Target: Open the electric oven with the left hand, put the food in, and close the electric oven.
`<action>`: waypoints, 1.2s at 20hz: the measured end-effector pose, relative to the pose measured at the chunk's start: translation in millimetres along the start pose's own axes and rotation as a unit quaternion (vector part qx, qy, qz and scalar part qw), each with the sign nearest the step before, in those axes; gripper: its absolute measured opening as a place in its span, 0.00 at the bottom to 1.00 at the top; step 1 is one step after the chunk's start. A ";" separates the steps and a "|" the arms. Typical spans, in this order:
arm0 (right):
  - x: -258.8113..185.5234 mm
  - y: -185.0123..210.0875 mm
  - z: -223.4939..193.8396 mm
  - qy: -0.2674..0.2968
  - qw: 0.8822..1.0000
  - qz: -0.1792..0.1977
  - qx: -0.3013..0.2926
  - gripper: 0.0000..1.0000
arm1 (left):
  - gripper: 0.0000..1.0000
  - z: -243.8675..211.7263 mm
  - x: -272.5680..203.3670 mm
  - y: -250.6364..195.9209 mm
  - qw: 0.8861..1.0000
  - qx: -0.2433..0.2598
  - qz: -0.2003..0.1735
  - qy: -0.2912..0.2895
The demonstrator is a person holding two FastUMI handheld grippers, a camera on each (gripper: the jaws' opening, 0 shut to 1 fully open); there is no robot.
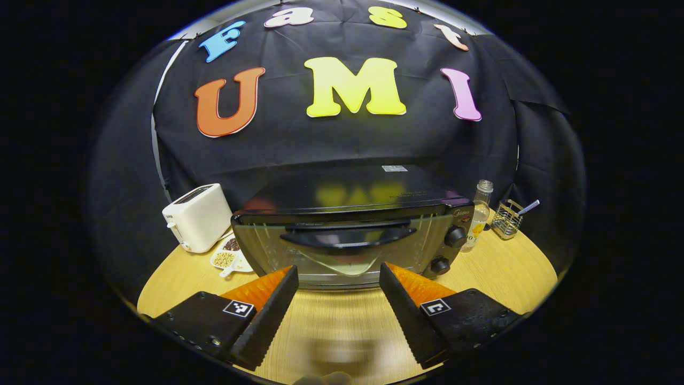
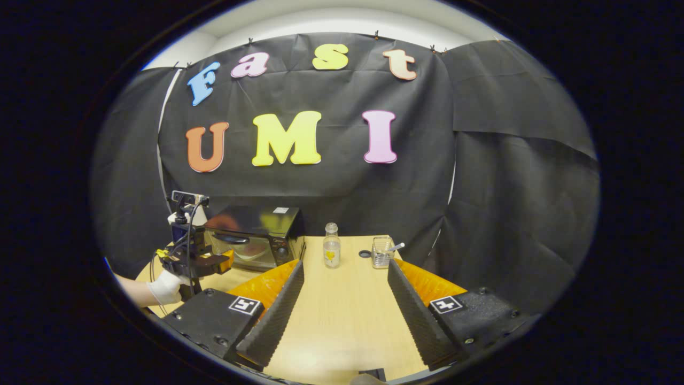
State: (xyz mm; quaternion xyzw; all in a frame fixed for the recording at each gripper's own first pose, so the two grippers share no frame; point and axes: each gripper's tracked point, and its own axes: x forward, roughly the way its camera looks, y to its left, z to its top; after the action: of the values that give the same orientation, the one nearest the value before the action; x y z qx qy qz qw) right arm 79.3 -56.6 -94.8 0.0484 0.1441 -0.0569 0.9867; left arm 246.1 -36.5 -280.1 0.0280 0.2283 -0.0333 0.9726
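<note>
My left claw [image 1: 338, 289] is nearest, its two ridged fingers [image 1: 267, 315] spread wide with nothing between them, and the electric oven [image 1: 352, 235] stands straight ahead of it, door shut, the curved dark handle [image 1: 350, 239] just above and beyond the fingertips. The glass door looks slick and the handle is a smooth arc, so I judge a shallow or off-centre bite could slip off, or a hard pull could drag the whole light box toward me across the smooth wooden bench [image 1: 342, 321]. Off to the claw's left sit a white plastic toaster [image 1: 197, 216] and a small dish of grains [image 1: 228, 256]; to its right, a clear bottle [image 1: 481, 216] and a wire holder [image 1: 507, 218] that a wide swing could knock. My right claw [image 2: 344, 299] is also open, empty, over bare bench. I cannot pick out the food.
</note>
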 end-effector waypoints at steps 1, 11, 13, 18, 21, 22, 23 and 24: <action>0.7 3.4 0.2 0.000 1.000 0.002 0.001 0.96 | 0.97 -3.2 -4.8 3.0 1.000 0.002 0.001 0.002; -19.9 29.8 20.6 -0.046 0.999 -0.001 0.001 0.96 | 0.97 65.7 -180.5 7.9 0.992 0.018 -0.037 -0.115; -31.0 27.9 27.5 -0.064 0.998 -0.011 -0.010 0.96 | 0.96 85.8 -218.1 13.8 0.988 0.013 -0.034 -0.147; -57.3 29.4 44.0 -0.094 0.995 0.009 -0.021 0.96 | 0.96 115.4 -289.1 25.4 0.983 0.003 -0.008 -0.182; -62.0 26.2 50.4 -0.099 0.995 0.025 -0.020 0.96 | 0.97 127.7 -315.3 28.3 0.980 -0.006 0.011 -0.197; -64.0 24.5 56.6 -0.105 0.994 0.029 -0.015 0.96 | 0.97 132.5 -320.8 26.4 0.980 -0.005 0.013 -0.200; -63.9 22.0 59.6 -0.108 0.994 0.032 -0.013 0.97 | 0.96 134.4 -322.9 25.5 0.980 -0.002 0.016 -0.200; -63.6 20.4 59.9 -0.108 0.993 0.034 -0.013 0.96 | 0.96 137.8 -326.3 25.2 0.979 0.001 0.021 -0.203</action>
State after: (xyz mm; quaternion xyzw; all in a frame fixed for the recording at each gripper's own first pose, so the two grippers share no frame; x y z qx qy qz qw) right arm 38.1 -36.9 -17.6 0.0344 0.0354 -0.0263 0.9984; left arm 17.4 -4.0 -10.4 0.0265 0.0253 -0.0184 0.9992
